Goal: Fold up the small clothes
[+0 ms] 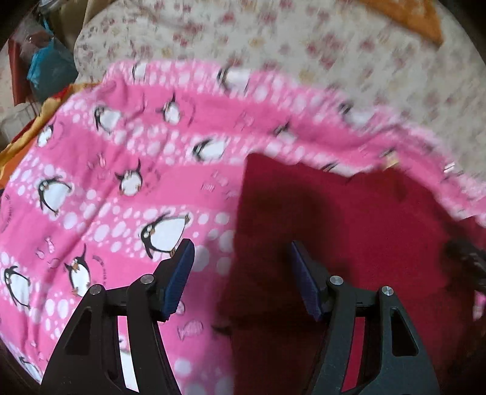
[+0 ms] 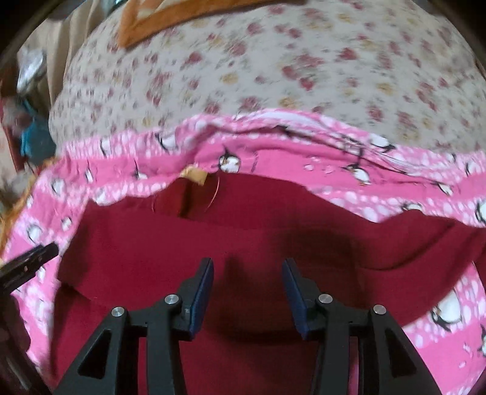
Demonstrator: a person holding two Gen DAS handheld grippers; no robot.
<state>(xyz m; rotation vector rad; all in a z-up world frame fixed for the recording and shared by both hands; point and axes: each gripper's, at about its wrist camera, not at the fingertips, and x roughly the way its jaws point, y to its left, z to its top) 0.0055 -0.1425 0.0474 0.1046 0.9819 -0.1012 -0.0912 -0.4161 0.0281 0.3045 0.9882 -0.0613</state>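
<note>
Left wrist: left claw (image 1: 240,258) angled down, agape over red garment (image 1: 349,228); right claw (image 2: 247,273) likewise, empty.

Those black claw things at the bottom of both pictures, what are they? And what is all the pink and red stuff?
They are grabbing tools, not a robot. A person holds one in each hand, and each has a small camera looking out along its jaws. One picture comes from the left gripper, the other from the right gripper. At the left edge of the right camera's picture, the other tool's tip pokes in.

Underneath lies a pink penguin-print cloth spread on a flowery bedsheet. On the pink cloth lies a dark red garment, the small piece of clothing being folded. An orange cloth peeks in at the far edge.

Nothing is held now. Both tools' jaws stand apart with only air between them, hanging above the red garment. The pictures are blurry.
</note>
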